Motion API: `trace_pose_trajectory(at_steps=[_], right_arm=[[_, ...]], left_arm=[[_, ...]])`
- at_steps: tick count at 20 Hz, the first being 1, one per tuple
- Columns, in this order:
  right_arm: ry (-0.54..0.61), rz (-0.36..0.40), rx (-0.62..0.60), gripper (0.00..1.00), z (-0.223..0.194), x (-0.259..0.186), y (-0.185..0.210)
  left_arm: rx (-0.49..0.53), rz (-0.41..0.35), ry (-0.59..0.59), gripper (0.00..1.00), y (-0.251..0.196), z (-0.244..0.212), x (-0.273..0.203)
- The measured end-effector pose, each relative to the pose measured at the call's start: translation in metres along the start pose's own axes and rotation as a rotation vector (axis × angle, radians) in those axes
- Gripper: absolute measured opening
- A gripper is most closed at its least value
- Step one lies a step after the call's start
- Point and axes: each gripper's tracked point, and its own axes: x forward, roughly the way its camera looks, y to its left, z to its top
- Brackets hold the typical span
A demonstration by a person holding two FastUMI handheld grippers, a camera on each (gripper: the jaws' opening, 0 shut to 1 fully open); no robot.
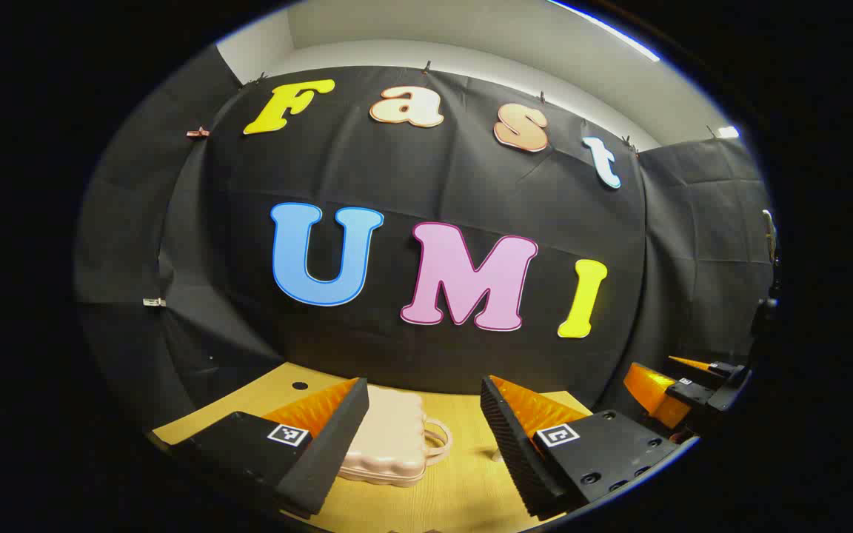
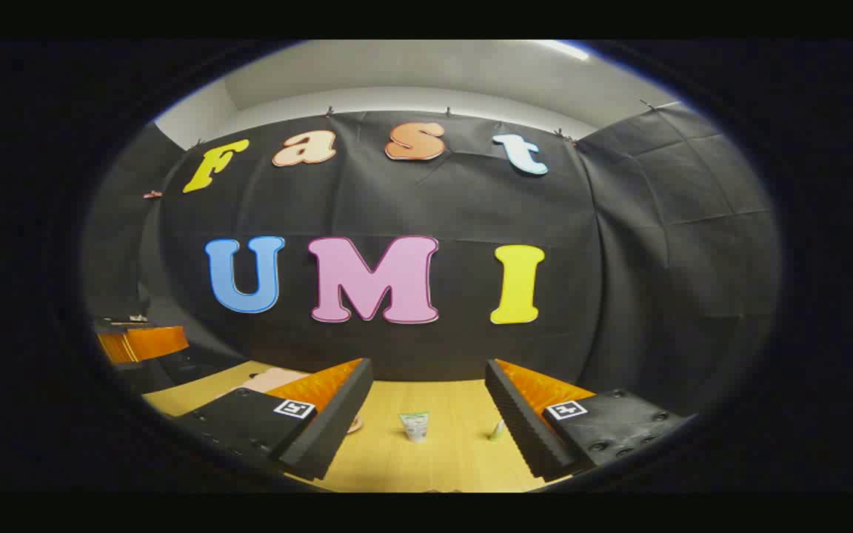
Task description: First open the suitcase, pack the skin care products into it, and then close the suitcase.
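Observation:
A small pale pink suitcase [image 1: 393, 440] lies closed on the wooden table [image 1: 456, 488], its handle pointing right. My left gripper [image 1: 423, 411] hovers open above and before it, the left finger covering part of the case. In the right gripper view a corner of the suitcase [image 2: 271, 380] peeks past the left finger. A small green-and-white tube [image 2: 415, 426] stands on the table ahead, and a thin green item [image 2: 497, 429] stands beside the right finger. My right gripper [image 2: 428, 392] is open, nothing between its fingers. The right gripper [image 1: 682, 385] also appears far right in the left gripper view.
The table [image 2: 441, 459] ends at the black cloth wall just behind the objects. A round cable hole [image 1: 300, 386] sits near the table's back left corner. The left gripper [image 2: 141, 344] appears at the left edge of the right gripper view.

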Motion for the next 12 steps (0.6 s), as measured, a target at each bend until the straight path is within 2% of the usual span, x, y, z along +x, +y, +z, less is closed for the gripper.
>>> trace_pose_trajectory(at_steps=[3,4,5,12], right_arm=[[0.01,-0.01,0.003,0.97,-0.004,-0.002,-0.004],[0.01,-0.015,0.005,1.0,-0.005,-0.002,-0.005],[0.004,-0.017,-0.005,0.96,-0.005,-0.002,-0.006],[-0.007,-0.034,-0.036,0.97,-0.004,-0.004,-0.01]], left_arm=[[0.004,-0.014,0.007,0.96,-0.005,0.0,0.006],[0.012,-0.018,0.005,0.96,-0.006,-0.002,0.008],[0.02,-0.023,0.0,0.96,-0.008,-0.001,0.008],[0.027,-0.043,-0.005,0.96,-0.01,-0.009,0.009]])
